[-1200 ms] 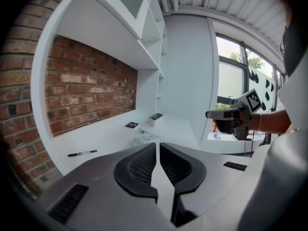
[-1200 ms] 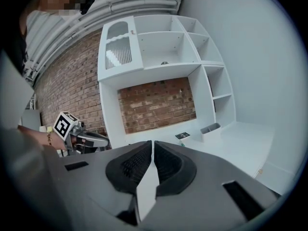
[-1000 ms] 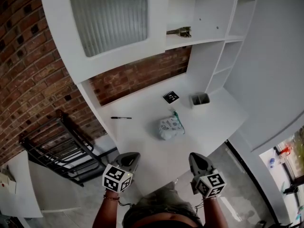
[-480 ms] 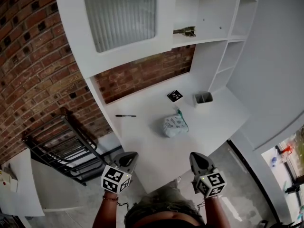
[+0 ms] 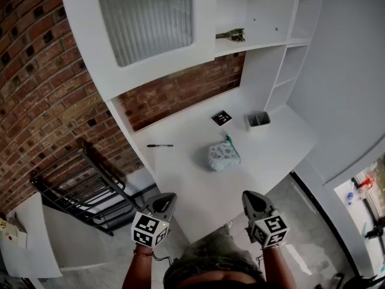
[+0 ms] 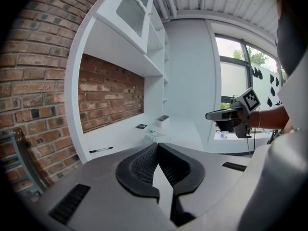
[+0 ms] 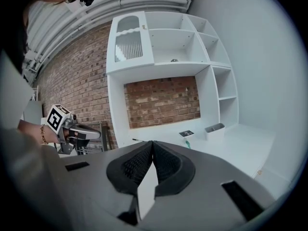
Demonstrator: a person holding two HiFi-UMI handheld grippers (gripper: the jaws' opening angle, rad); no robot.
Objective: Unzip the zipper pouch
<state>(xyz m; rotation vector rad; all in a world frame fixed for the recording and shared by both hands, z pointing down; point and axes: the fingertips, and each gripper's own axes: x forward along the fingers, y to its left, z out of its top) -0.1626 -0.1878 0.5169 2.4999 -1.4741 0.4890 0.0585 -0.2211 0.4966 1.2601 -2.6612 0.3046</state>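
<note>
While the left hand-held gripper [image 5: 165, 197] and the right hand-held gripper [image 5: 249, 196] hang low in the head view, at lower centre-left and centre-right, each has its jaws pressed together w/ nothing between them. Both sit just off the near edge of the white surface [image 5: 192, 188], tips aimed up-frame. The zipper pouch [image 5: 221, 156] lies mid-frame on that surface, well apart from both grippers. It is pale and printed, w/ a teal strip along its right side; can't tell if the zip is closed. A black pen [image 5: 159, 146] lies left of the pouch. A black marker card [image 5: 221, 117] sits above it, w/ a small white bin [image 5: 257, 120] just right of the card. Brick wall [image 5: 42, 95] fills the left of the frame.
</note>
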